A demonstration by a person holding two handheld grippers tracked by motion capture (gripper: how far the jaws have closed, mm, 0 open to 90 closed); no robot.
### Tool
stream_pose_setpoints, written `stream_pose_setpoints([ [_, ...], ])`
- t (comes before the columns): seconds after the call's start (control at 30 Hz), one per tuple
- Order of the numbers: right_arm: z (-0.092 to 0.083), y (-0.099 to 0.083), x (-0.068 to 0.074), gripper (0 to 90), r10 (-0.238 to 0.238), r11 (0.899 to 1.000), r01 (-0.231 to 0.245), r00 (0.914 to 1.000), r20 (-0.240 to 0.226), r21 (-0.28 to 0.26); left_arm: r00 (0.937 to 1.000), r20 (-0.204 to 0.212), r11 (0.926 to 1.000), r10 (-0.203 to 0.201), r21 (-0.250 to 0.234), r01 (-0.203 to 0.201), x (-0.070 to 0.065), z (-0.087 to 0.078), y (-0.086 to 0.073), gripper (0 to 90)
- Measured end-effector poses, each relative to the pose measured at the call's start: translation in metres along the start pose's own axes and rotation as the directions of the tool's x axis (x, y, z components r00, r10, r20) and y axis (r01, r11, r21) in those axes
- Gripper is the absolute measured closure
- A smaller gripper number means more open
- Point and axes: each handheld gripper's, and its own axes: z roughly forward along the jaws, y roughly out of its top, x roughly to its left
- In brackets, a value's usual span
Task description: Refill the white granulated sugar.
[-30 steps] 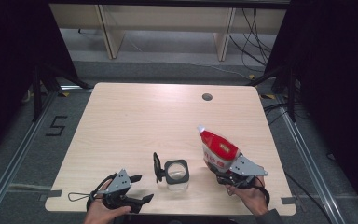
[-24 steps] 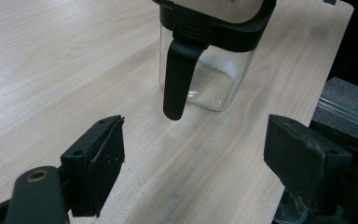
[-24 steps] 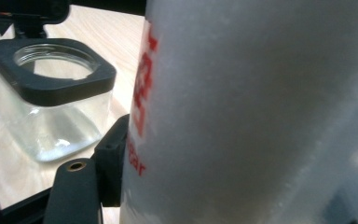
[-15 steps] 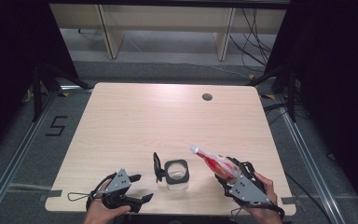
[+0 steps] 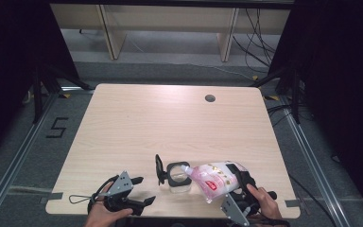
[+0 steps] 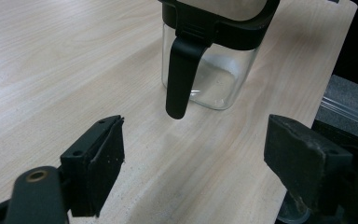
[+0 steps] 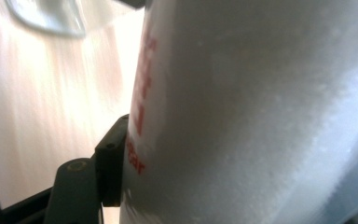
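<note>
The right claw [image 5: 227, 189] grips a soft, full refill pouch [image 5: 212, 177] around its belly, spout tipped over the glass jar [image 5: 178, 177] near the worktop's front edge. The pouch looks floppy and slippery, so mid-body suits. The left claw [image 6: 193, 154] stands wide, empty.

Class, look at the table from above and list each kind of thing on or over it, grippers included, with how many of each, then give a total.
Clear glass jar with black rim and handle: 1
White and red plastic refill pouch: 1
Black two-jaw grippers, left and right: 2
Total: 4
</note>
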Motion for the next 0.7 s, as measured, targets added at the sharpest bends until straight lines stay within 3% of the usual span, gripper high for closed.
stream_pose_setpoints([
  [0.03,0.000,0.001,0.004,35.2,0.007,1.000,-0.007,0.9999,0.013,0.019,1.0000,0.005,1.0000,0.000,0.008,0.000,0.001,0.000,0.000,19.5],
  [0.07,0.001,0.002,0.003,35.2,-0.033,0.999,0.032,0.9991,0.026,0.017,1.0000,0.003,1.0000,0.003,0.001,-0.003,0.000,0.000,0.000,19.5],
  [0.1,-0.002,0.003,0.003,35.2,-0.099,0.993,0.095,0.9939,0.050,0.065,1.0000,0.002,1.0000,-0.006,-0.002,0.006,0.000,0.000,0.000,19.5],
  [0.17,-0.002,0.005,0.004,35.3,-0.167,0.983,0.161,0.9837,0.067,0.085,1.0000,0.003,1.0000,0.005,-0.001,-0.005,0.001,0.000,0.000,19.5],
  [0.2,-0.001,0.007,0.001,35.3,-0.232,0.971,0.226,0.9699,0.075,0.077,1.0000,0.000,1.0000,0.009,-0.002,-0.009,0.001,0.001,0.000,19.5],
  [0.27,0.000,0.007,0.004,35.4,-0.259,0.963,0.250,0.9621,0.086,0.102,1.0000,-0.002,1.0000,0.002,0.003,-0.002,0.000,0.001,0.000,19.5],
  [0.33,0.001,0.009,0.001,35.4,-0.358,0.931,0.348,0.9291,0.091,0.113,1.0000,-0.001,1.0000,-0.001,0.003,0.001,0.000,0.001,0.000,19.5],
  [0.37,0.002,0.010,0.001,35.5,-0.388,0.919,0.376,0.9166,0.096,0.122,1.0000,-0.001,1.0000,0.003,0.003,-0.003,0.001,0.001,0.000,19.5],
  [0.4,0.002,0.008,0.006,35.5,-0.343,0.935,0.328,0.9343,0.099,0.137,1.0000,0.000,1.0000,0.006,0.002,-0.006,0.001,0.001,0.000,19.5],
  [0.43,0.002,0.008,0.007,35.6,-0.369,0.924,0.352,0.9236,0.105,0.146,1.0000,-0.001,1.0000,0.003,0.004,-0.003,0.001,0.001,0.000,19.5],
  [0.47,0.004,0.010,0.003,35.6,-0.464,0.884,0.450,0.8782,0.115,0.129,1.0000,-0.004,1.0000,-0.002,0.002,0.002,0.000,0.002,-0.001,19.5],
  [0.5,0.002,0.011,0.004,35.7,-0.460,0.882,0.443,0.8828,0.094,0.160,0.9999,-0.010,0.9998,0.012,0.016,-0.012,0.002,0.001,0.000,19.5],
  [0.53,0.003,0.010,0.005,35.7,-0.450,0.888,0.433,0.8863,0.108,0.154,0.9999,-0.008,0.9996,0.014,0.025,-0.013,0.002,0.001,0.000,19.5],
  [0.57,0.004,0.012,0.002,35.8,-0.483,0.874,0.468,0.8656,0.131,0.134,1.0000,-0.003,0.9999,0.004,0.016,-0.004,0.001,0.001,0.000,19.5],
  [0.6,0.004,0.013,0.001,35.8,-0.488,0.871,0.472,0.8613,0.140,0.134,1.0000,0.004,1.0000,0.000,0.002,0.000,0.000,0.002,0.000,19.5],
  [0.63,0.003,0.014,0.001,35.8,-0.500,0.863,0.484,0.8580,0.117,0.144,0.9999,0.002,0.9999,0.014,0.002,-0.014,0.000,0.002,0.000,19.5],
  [0.67,0.003,0.013,0.004,35.8,-0.467,0.881,0.449,0.8755,0.124,0.151,0.9997,-0.004,0.9997,0.023,0.006,-0.023,0.001,0.001,0.000,19.5],
  [0.7,0.004,0.012,0.004,35.9,-0.475,0.877,0.457,0.8704,0.130,0.146,0.9999,-0.010,0.9998,0.012,0.014,-0.012,0.002,0.001,0.000,19.5],
])
